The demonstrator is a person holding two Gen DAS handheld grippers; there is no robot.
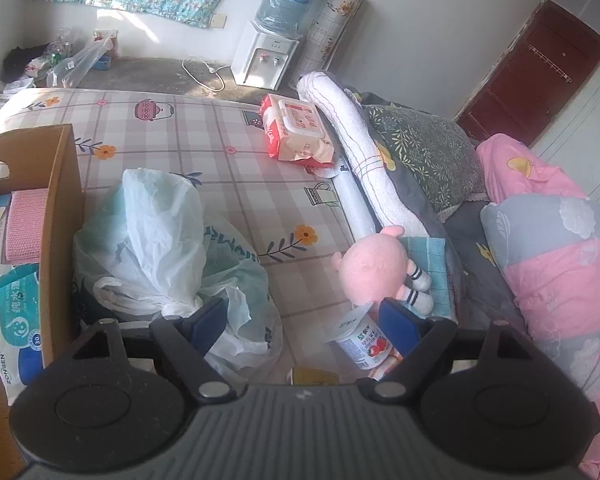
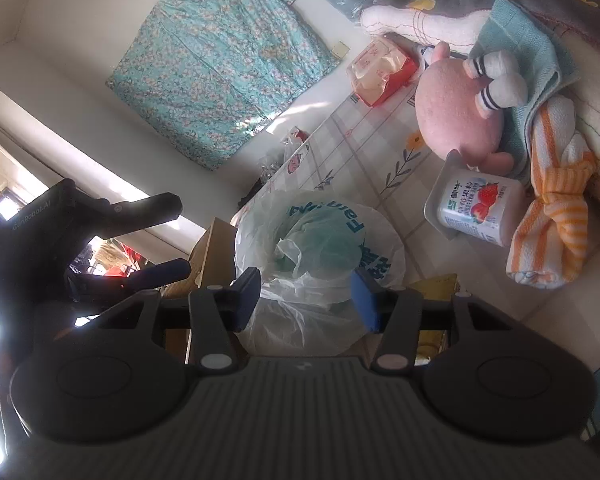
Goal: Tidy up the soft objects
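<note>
Spread jaws of the left gripper [image 1: 302, 322] frame a yogurt cup [image 1: 364, 344], gripping nothing; a pink plush toy [image 1: 374, 266] lies just beyond at the table's [image 1: 220, 140] cluttered right edge, open tabletop stretching ahead.

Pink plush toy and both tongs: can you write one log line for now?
left tongs: open, empty | right tongs: open, over plastic bag | pink plush toy: on bed, untouched

A lived-in home bedroom: patterned bed [image 1: 220, 168], pillows [image 1: 428, 152], floral curtain [image 2: 220, 60] (water dispenser [image 1: 264, 60] by the wall).
</note>
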